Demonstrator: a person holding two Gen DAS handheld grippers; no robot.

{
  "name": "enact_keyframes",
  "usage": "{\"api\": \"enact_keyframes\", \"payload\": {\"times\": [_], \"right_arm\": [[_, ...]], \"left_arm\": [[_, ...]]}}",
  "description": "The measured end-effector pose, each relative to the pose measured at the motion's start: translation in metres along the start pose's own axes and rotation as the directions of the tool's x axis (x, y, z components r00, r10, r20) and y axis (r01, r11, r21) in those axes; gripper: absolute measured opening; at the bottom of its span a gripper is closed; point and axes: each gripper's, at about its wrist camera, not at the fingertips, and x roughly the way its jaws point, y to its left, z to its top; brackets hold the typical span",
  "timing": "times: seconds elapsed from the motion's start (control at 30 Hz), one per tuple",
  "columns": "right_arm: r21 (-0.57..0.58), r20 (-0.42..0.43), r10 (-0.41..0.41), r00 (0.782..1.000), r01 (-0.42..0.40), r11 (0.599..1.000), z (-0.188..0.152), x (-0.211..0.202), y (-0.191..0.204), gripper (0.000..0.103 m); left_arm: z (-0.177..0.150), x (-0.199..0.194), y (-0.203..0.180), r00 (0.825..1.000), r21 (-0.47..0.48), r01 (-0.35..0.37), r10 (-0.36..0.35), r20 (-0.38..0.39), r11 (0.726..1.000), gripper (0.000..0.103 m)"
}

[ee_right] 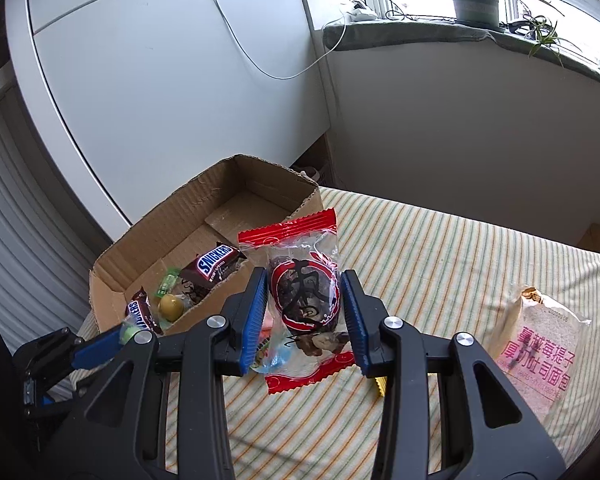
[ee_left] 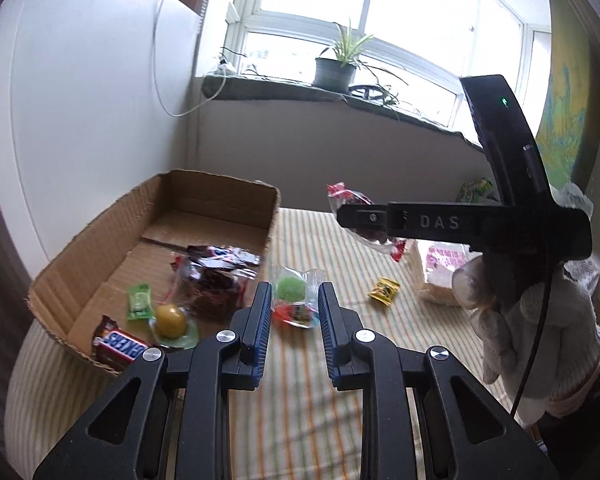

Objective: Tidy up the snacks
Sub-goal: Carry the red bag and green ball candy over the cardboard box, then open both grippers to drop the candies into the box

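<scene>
Red-ended packet of dark dried fruit (ee_right: 305, 307) held upright in the air, clamped between the blue pads of the right gripper (ee_right: 305, 312), above the striped bed cover (ee_right: 440, 264) and just beside the near corner of the cardboard box (ee_right: 112, 280). Grip sits across the bulging middle, with the crimped ends free above and below.

Step in hand, by the look of it: carrying this packet over into the box. To do it well:
- Keep the squeeze steady but no harder; film wrapper likely slick and the contents lumpy, so may slip or twist.
- Lift clear of the box wall before crossing, since the lower crimped end hangs below the fingers.
- Aim for the bare cardboard toward the far end, not onto the pile at the near end.
- Lower close to the floor of the box before letting go.

Already inside the box: two Snickers bars (ee_right: 216, 266), a small green sweet (ee_left: 139, 300), a yellow-green round sweet (ee_left: 171, 320) and another dark-fruit packet (ee_left: 214, 286).

Left gripper (ee_left: 290, 320) hovering low with fingers apart, empty, framing a green round sweet in clear wrap (ee_left: 294, 292) lying on the cover just outside the box. Farther right on the cover: a small yellow packet (ee_left: 384, 291) and a pink-labelled bread bag (ee_right: 536, 352), well apart from the box.
</scene>
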Motion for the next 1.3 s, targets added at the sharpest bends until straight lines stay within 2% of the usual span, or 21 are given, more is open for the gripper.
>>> {"api": "enact_keyframes", "payload": {"times": [0.3, 0.47, 0.83, 1.17, 1.23, 1.3], "right_arm": [[0.008, 0.012, 0.043, 0.999, -0.044, 0.999, 0.014, 0.020, 0.025, 0.039], [0.020, 0.006, 0.056, 0.998, -0.056, 0.998, 0.020, 0.037, 0.036, 0.039], [0.001, -0.018, 0.047, 0.999, -0.047, 0.999, 0.031, 0.068, 0.057, 0.039], [-0.021, -0.033, 0.046, 0.998, -0.047, 0.999, 0.034, 0.084, 0.073, 0.039], [-0.034, -0.031, 0.032, 0.999, -0.034, 0.999, 0.033, 0.084, 0.076, 0.043], [-0.039, -0.021, 0.021, 1.000, -0.021, 0.999, 0.034, 0.083, 0.078, 0.065]], "left_arm": [[0.024, -0.005, 0.051, 0.992, -0.107, -0.107, 0.114, 0.058, 0.988, 0.022], [0.035, 0.013, 0.069, 0.987, -0.141, -0.146, 0.154, 0.049, 0.979, 0.022], [0.033, 0.026, 0.085, 0.980, -0.173, -0.194, 0.200, 0.019, 0.966, 0.022], [0.028, 0.025, 0.094, 0.977, -0.187, -0.207, 0.211, 0.004, 0.960, 0.022], [0.028, 0.026, 0.094, 0.978, -0.181, -0.208, 0.210, -0.008, 0.961, 0.026], [0.028, 0.026, 0.093, 0.977, -0.179, -0.210, 0.212, -0.009, 0.961, 0.026]]}}
